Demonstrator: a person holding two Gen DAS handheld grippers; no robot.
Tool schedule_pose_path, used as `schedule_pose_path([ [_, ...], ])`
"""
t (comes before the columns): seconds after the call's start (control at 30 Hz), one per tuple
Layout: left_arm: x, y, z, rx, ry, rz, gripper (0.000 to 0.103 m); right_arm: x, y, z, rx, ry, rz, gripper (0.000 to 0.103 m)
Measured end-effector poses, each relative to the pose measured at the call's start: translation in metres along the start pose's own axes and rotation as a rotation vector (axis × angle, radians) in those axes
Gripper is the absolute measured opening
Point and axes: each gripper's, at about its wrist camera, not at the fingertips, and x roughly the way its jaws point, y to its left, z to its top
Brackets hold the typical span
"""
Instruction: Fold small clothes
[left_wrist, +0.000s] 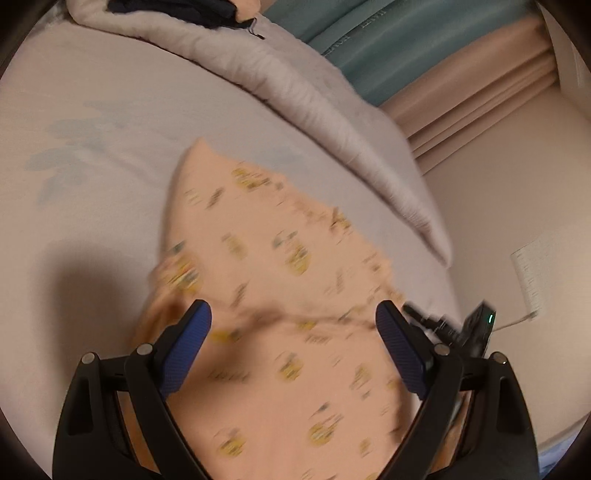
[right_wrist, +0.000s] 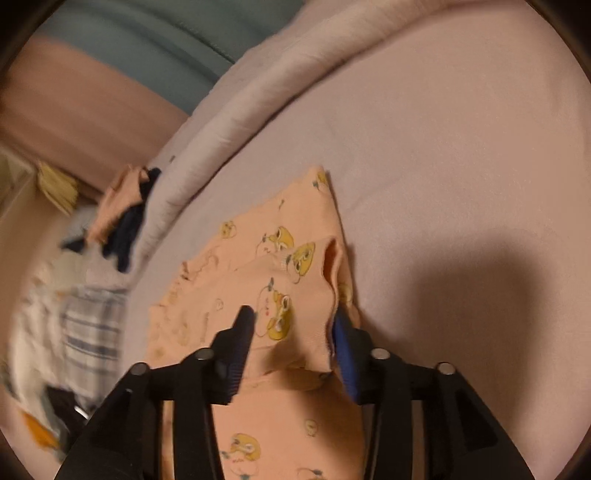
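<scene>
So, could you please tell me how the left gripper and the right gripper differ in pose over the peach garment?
The left gripper has its jaws spread wide; the right gripper has them much narrower.
The left gripper is above the peach garment with nothing pinched; the right gripper straddles a folded cuff, though contact is unclear.
Both have blue pads and point down at the bed.
</scene>
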Motion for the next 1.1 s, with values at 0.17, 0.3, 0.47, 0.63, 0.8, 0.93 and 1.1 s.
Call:
schedule_pose_path([
  [0.17,0.038,-0.002,0.025,-0.044,0.037,-0.085,0.091,-0.030,0.019,-0.002,-0.130,-0.162,-0.086,0.045],
  [0.3,0.062,0.011,0.029,-0.006,0.066,0.197,0.066,-0.032,0.009,0.007,-0.091,-0.148,-0.031,0.045],
  [0.47,0.044,0.027,0.027,0.033,0.016,0.313,0.038,-0.026,0.006,0.008,-0.107,-0.115,-0.040,0.045],
  [0.63,0.030,0.047,0.028,0.006,0.021,0.362,0.054,-0.017,0.024,0.003,-0.153,-0.092,0.023,0.045],
  [0.8,0.005,0.045,0.023,-0.009,0.001,0.327,0.071,0.026,0.028,-0.003,-0.172,0.049,0.003,0.045],
  [0.93,-0.023,0.046,0.005,-0.010,-0.015,0.299,0.077,0.019,0.033,-0.010,-0.191,0.039,-0.014,0.045],
  [1.1,-0.064,0.048,-0.046,-0.038,-0.017,0.258,0.083,-0.014,0.050,-0.034,-0.283,0.052,0.015,0.054],
])
